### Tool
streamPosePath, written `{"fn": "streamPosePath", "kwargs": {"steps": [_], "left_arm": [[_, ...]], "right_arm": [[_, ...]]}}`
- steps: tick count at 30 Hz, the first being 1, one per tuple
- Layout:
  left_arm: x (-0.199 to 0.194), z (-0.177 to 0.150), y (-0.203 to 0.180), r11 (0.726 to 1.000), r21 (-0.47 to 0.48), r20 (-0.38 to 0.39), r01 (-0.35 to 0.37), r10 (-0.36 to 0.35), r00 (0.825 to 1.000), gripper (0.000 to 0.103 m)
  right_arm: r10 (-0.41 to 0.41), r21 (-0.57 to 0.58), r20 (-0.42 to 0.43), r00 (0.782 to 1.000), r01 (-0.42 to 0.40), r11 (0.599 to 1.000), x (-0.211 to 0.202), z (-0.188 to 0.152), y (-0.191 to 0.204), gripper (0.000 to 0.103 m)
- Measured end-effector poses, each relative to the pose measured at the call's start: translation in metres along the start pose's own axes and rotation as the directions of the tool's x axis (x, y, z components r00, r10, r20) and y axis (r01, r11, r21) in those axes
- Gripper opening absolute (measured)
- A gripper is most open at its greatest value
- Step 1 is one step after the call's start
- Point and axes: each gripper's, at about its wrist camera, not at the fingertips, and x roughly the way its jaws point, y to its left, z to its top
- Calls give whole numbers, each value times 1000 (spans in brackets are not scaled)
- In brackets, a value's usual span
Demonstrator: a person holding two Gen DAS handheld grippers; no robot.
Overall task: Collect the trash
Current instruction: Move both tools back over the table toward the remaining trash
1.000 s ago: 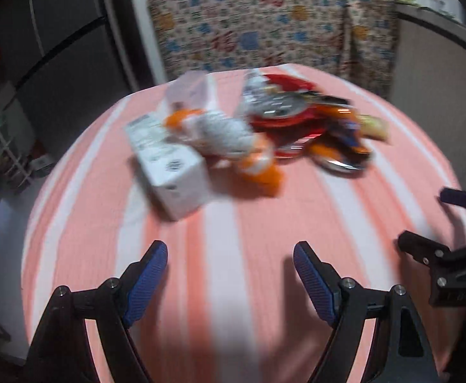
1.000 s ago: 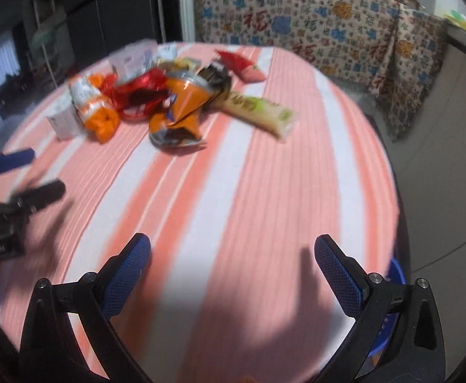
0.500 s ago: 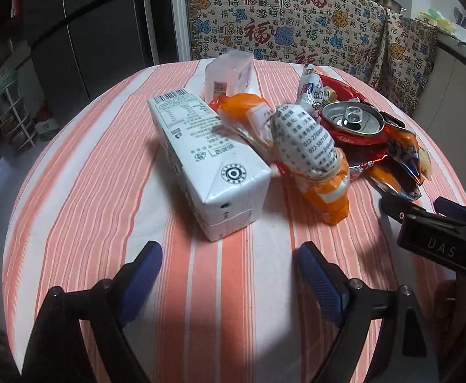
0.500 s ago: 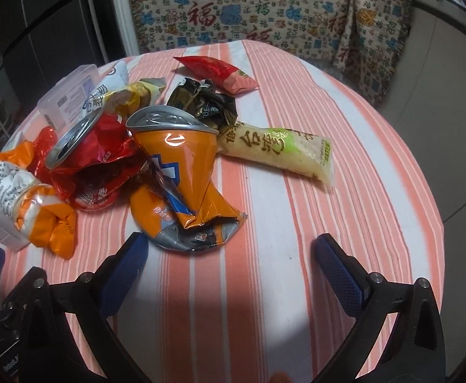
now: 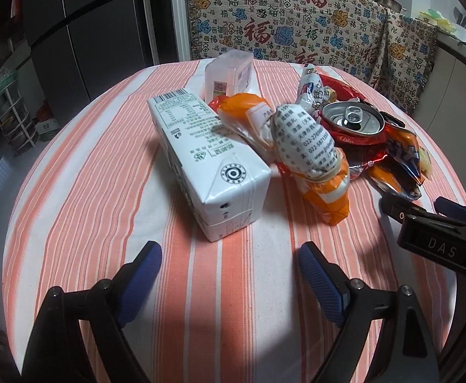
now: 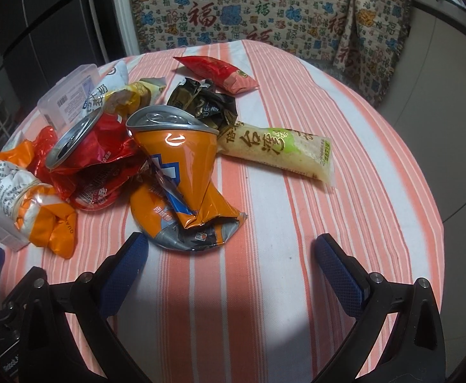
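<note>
A pile of trash lies on the round striped table (image 5: 98, 191). In the left wrist view a white carton (image 5: 207, 166) lies closest, beside an orange-and-white wrapper (image 5: 312, 159) and a crushed red can (image 5: 354, 127). My left gripper (image 5: 229, 274) is open and empty just short of the carton. In the right wrist view a crushed orange can (image 6: 181, 172) lies closest, with the red can (image 6: 82, 150), a yellow-green snack packet (image 6: 280, 153), a dark wrapper (image 6: 204, 102) and a red packet (image 6: 217, 70) around it. My right gripper (image 6: 229, 268) is open and empty just in front of the orange can.
A clear plastic box (image 5: 229, 73) stands at the far side of the pile. A patterned cloth (image 5: 296, 25) hangs behind the table. A dark fridge (image 5: 82, 32) stands at the back left. The right gripper shows at the right edge of the left wrist view (image 5: 424, 220).
Both grippers have moved forward toward the pile, so the trash now looks closer and larger. Both stay open. Nothing on the table has shifted.
</note>
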Motion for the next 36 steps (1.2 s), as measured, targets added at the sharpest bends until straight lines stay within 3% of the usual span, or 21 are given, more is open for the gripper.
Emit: {"fn": "streamPosePath", "kwargs": {"steps": [23, 33, 36], "left_arm": [[-1, -3, -1, 1000, -4, -3, 9, -9, 1000, 91], [-14, 4, 25, 985, -6, 29, 170, -170, 985, 91], [-9, 20, 21, 992, 21, 39, 124, -124, 991, 91]], "right_arm": [[3, -2, -1, 1000, -3, 1000, -1, -2, -2, 103], [4, -3, -4, 1000, -4, 1000, -1, -3, -1, 103], [4, -3, -4, 1000, -4, 1000, -2, -3, -1, 103]]}}
